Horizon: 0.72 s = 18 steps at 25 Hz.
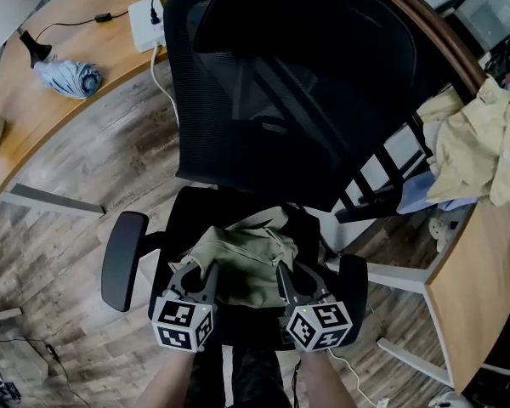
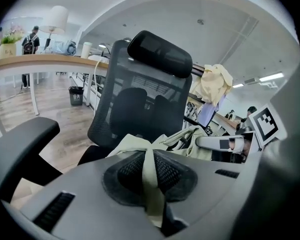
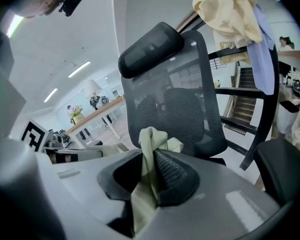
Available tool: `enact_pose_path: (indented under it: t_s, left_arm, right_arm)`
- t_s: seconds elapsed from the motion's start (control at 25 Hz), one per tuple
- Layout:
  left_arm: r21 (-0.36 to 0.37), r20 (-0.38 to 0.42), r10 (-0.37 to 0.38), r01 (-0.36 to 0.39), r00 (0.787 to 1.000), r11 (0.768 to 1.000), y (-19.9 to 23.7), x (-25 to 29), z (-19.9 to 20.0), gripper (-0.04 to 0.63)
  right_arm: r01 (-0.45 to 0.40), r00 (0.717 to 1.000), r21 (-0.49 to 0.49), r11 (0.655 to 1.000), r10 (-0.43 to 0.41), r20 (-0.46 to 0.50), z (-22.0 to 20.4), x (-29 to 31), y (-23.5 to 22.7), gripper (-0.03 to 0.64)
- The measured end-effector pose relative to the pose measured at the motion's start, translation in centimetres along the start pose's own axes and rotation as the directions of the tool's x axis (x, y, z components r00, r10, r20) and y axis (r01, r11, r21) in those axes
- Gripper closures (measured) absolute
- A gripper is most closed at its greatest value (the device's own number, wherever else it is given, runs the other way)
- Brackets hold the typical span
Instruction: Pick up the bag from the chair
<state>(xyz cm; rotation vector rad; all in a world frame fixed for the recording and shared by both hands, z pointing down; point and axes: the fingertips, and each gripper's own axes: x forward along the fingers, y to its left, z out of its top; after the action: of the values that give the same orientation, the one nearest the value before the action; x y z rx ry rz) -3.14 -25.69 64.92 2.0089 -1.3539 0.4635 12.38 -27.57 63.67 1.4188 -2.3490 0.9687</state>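
Note:
A pale olive cloth bag (image 1: 242,257) hangs just above the seat of a black mesh office chair (image 1: 263,100). My left gripper (image 1: 206,272) is shut on the bag's left edge, a fold of its fabric (image 2: 149,176) pinched between the dark pads. My right gripper (image 1: 282,272) is shut on the bag's right edge, with bunched cloth (image 3: 149,174) sticking up between its pads. Both grippers sit side by side at the chair's front. The bag (image 2: 190,139) sags between them, and the other gripper shows beyond it in each gripper view.
The chair's armrests (image 1: 121,260) flank the seat. A curved wooden desk (image 1: 42,100) runs at the left with a power strip (image 1: 144,24) and a folded umbrella (image 1: 68,77). Yellowish clothes (image 1: 476,143) lie heaped on a desk at the right. White cables trail on the wood floor.

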Motion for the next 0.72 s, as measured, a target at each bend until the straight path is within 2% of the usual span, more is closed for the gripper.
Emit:
enact_pose_path:
  t_s: [0.72]
  left_arm:
    - [0.057,0.081,-0.021,0.016,0.997,0.998,-1.8,-4.7,5.8,0.575]
  right_arm:
    - [-0.051,0.995,-0.010,0.999,0.052,0.086,5.2,-4.5,3.7,0.551]
